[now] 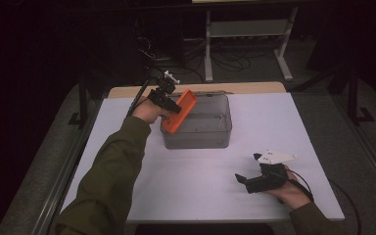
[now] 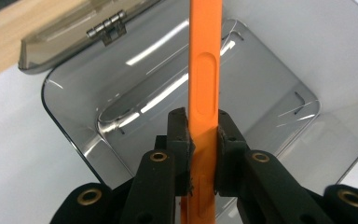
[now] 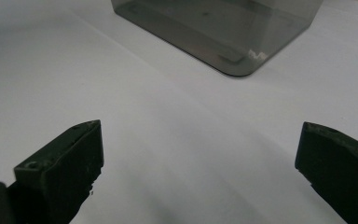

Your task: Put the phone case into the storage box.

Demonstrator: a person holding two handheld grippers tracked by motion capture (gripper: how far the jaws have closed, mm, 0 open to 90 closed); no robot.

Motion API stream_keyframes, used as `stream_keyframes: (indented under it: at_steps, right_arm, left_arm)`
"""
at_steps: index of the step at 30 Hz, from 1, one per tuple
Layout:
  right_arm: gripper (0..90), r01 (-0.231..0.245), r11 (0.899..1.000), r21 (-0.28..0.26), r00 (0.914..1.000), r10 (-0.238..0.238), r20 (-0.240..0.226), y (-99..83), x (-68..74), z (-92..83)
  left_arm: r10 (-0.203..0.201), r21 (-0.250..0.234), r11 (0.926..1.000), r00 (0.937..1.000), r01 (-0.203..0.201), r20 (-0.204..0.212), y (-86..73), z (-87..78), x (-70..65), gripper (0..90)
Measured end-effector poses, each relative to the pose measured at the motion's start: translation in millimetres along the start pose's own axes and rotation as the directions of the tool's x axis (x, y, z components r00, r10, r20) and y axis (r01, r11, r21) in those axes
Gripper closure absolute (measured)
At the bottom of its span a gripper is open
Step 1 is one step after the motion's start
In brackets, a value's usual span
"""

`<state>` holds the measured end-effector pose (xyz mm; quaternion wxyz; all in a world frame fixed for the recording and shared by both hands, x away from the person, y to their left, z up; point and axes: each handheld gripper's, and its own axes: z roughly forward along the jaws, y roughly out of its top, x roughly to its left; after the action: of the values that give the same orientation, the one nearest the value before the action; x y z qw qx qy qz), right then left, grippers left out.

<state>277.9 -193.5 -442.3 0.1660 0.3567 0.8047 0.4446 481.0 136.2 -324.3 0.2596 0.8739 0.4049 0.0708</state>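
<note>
I'm gripping the orange case (image 2: 205, 84) edge-on between my left gripper (image 2: 204, 133) jaws, most of it sticking out past the tips, over the open grey box (image 2: 81, 109). I'm thinking: keep it straight, lower slowly, clear the rim before letting go. My right gripper (image 1: 247, 180) is resting on the desk (image 1: 196, 183), jaws wide open.

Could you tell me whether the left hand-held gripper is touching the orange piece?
Touching. In the left gripper view, the left hand-held gripper has both pads pressed against the flat sides of the orange piece, above the grey box.
</note>
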Motion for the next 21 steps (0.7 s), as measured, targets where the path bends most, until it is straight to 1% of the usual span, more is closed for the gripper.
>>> stream_keyframes:
  at_steps: [2, 3, 6, 8, 12, 14, 18, 21]
  right_arm:
    - [0.5, 0.001, 1.0, -0.001, 1.0, -0.001, 0.0, 0.0, -0.1, 0.1]
    - [0.5, 0.001, 1.0, -0.003, 1.0, -0.001, 0.0, 0.0, -0.2, 0.1]
    - [0.5, 0.003, 1.0, -0.002, 1.0, -0.003, 0.002, -0.1, 0.0, 0.1]
    - [0.5, 0.007, 1.0, -0.003, 1.0, -0.007, 0.002, -0.1, 0.1, 0.1]
    - [0.5, 0.006, 1.0, -0.002, 1.0, -0.006, -0.002, -0.1, 0.8, 0.3]
    - [0.5, 0.005, 1.0, -0.005, 1.0, -0.006, -0.004, 0.0, 1.1, 0.3]
    - [0.5, 0.014, 1.0, -0.007, 0.9999, -0.014, -0.008, 0.1, 2.0, -0.5]
    - [0.5, 0.028, 1.0, -0.01, 0.9996, -0.028, -0.008, 0.0, 2.8, -0.8]
  left_arm:
    - [-0.004, 0.02, 0.9998, 1.0, 0.005, -0.006, 0.9, 3.3, 0.1, 79.4]
    - [-0.015, 0.026, 0.9996, 0.9998, 0.015, -0.011, 1.2, 5.3, -0.3, 79.3]
    - [-0.028, 0.045, 0.9986, 0.9995, 0.029, -0.015, 2.3, 10.3, 0.0, 79.4]
    - [-0.031, 0.059, 0.9978, 0.9993, 0.032, -0.02, 2.9, 13.8, 0.1, 79.4]
    - [-0.04, 0.092, 0.9948, 0.9986, 0.043, -0.033, 3.1, 19.7, 0.4, 79.4]
    - [-0.054, 0.099, 0.9934, 0.9979, 0.057, -0.036, 2.9, 22.2, 0.8, 79.3]
    - [-0.068, 0.129, 0.9888, 0.9962, 0.075, -0.055, 2.4, 27.4, 2.1, 79.3]
    - [-0.088, 0.148, 0.9842, 0.9937, 0.097, -0.07, 1.2, 31.8, 3.5, 79.3]
